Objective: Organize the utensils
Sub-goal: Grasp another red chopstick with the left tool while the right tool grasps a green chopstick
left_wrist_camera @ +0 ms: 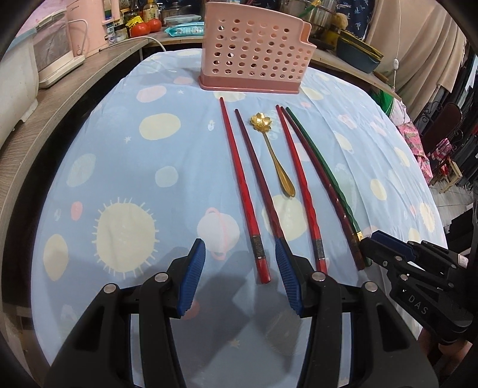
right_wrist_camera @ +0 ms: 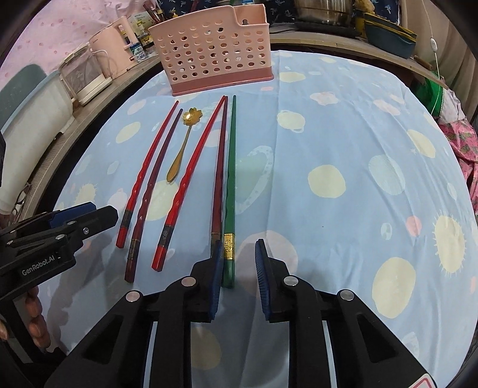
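Observation:
Several chopsticks and a gold flower-bowled spoon lie side by side on the blue patterned tablecloth, in front of a pink perforated holder. My left gripper is open, low over the cloth. The near end of the leftmost red chopstick lies between its fingers, untouched. A dark red chopstick runs under the right finger. My right gripper straddles the green chopstick. Its left pad is close beside the chopstick; a gap shows at the right pad.
A wooden shelf curves along the left with a pink kettle and white appliances. Pots, jars and tomatoes stand behind the holder. A blue dish sits back right. Clothes hang at the right. A person's fingers grip the left tool.

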{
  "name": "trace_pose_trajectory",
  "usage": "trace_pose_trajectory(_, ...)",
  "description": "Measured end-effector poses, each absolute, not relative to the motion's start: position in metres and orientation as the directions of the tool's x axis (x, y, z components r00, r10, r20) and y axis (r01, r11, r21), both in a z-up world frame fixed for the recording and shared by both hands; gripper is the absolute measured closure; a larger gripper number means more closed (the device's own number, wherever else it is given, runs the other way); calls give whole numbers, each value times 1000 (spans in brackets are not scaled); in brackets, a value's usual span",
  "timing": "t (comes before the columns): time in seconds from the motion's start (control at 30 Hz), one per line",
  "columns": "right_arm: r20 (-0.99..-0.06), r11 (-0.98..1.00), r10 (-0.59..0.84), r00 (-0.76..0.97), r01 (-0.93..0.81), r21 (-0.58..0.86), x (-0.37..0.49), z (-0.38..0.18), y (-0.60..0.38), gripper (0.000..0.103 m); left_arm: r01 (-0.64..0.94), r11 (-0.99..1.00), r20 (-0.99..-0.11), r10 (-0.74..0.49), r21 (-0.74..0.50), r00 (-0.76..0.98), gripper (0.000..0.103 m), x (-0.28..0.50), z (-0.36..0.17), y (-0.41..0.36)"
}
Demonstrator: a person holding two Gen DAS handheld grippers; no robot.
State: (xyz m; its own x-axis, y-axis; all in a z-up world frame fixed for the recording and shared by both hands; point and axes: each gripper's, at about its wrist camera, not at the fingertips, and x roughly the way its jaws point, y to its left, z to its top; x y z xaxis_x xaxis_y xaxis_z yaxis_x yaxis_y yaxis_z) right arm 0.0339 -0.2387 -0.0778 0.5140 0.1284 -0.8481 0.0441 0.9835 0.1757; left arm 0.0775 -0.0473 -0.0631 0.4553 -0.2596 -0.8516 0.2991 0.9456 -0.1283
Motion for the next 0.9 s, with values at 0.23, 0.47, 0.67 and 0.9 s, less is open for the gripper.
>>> trace_pose_trajectory(0.23,-854,984,121,505,51,170,35,-82,-240,88,299,946,-865,-252,-126,434,57,79,-72,-50)
trace_pose_trajectory(0.47,-855,985,119,505,49,166,35,-82,-239,89,299,950,-865,-226,-93,447,73,81,-78,-52)
trace_pose_trajectory(0.67,-855,985,125,504,42,168,35,-82,-238,95,302,944,-861,-259,-130,439,95,82,-78,-48)
trace_pose_trajectory(0.9,-849,984,132,512,32,173,34,-79,-237,95,304,943,-855,-267,-136,446,96,80,-74,-46)
